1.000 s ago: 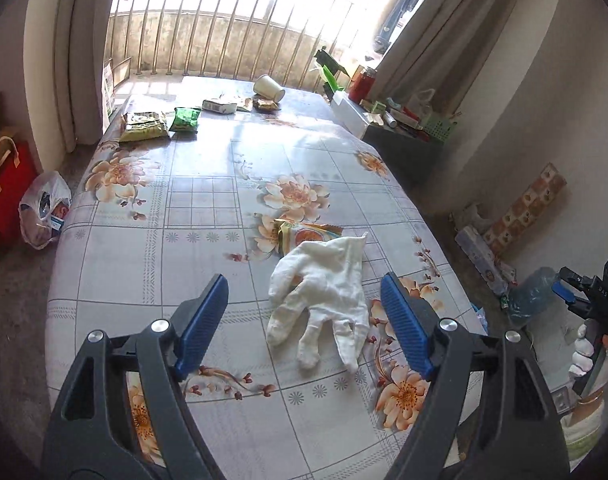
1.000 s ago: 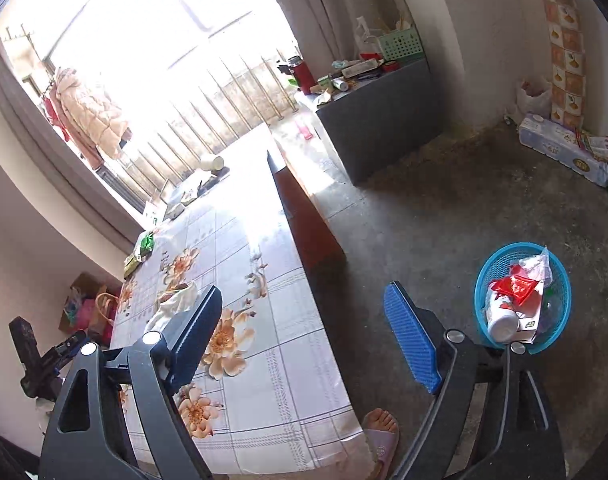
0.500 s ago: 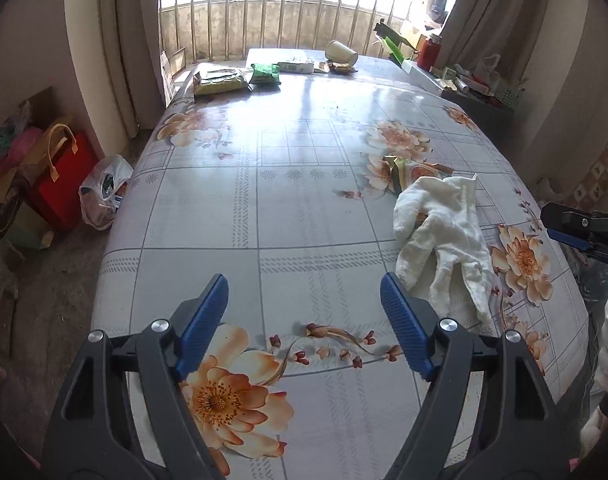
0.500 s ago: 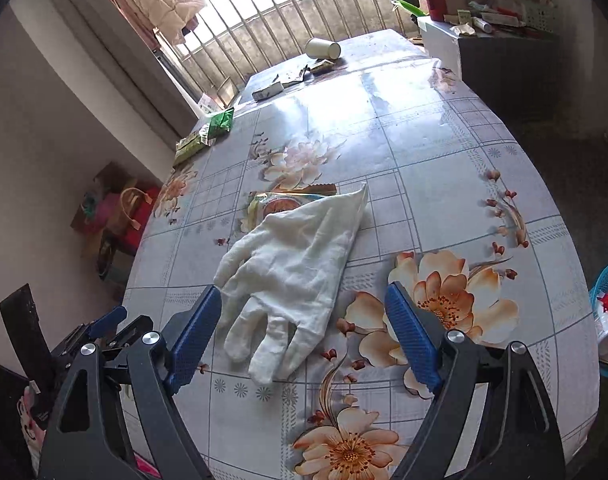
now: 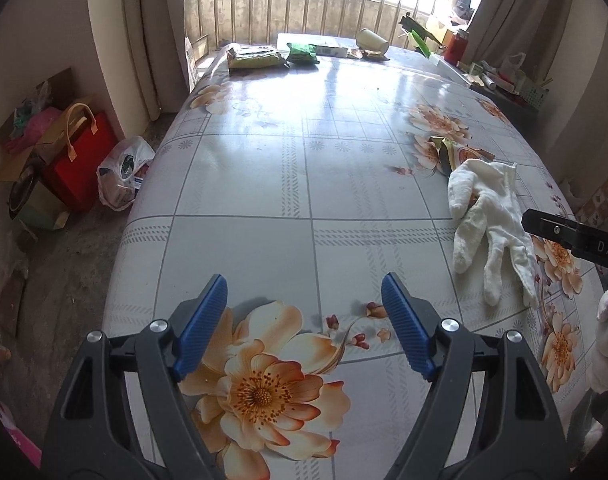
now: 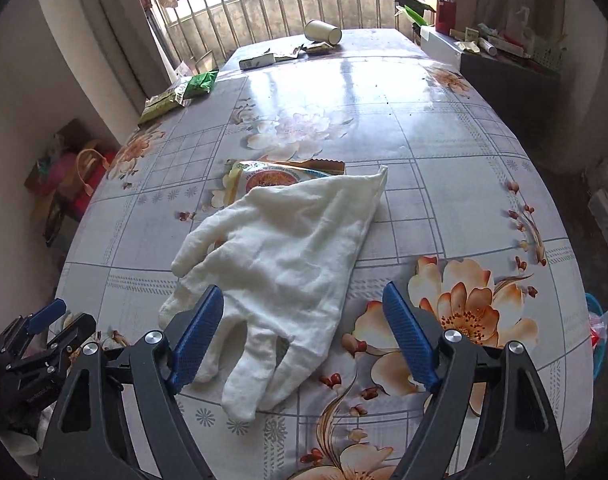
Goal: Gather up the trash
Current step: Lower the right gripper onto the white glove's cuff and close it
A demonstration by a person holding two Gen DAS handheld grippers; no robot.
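A white cloth glove (image 6: 288, 240) lies flat on the flowered surface (image 6: 443, 136), its fingers reaching toward the near edge and its cuff pointing to the far right, partly covering a snack wrapper (image 6: 272, 172). The right gripper (image 6: 304, 336) hovers directly over the glove's fingers, jaws wide but closing, pads not yet pressing the cloth. The left gripper (image 5: 304, 320) hangs over bare tablecloth well to the glove's left, jaws wide and empty. The right hand is plainly the nearer; a grasp across the glove's fingers looks the likely next move.
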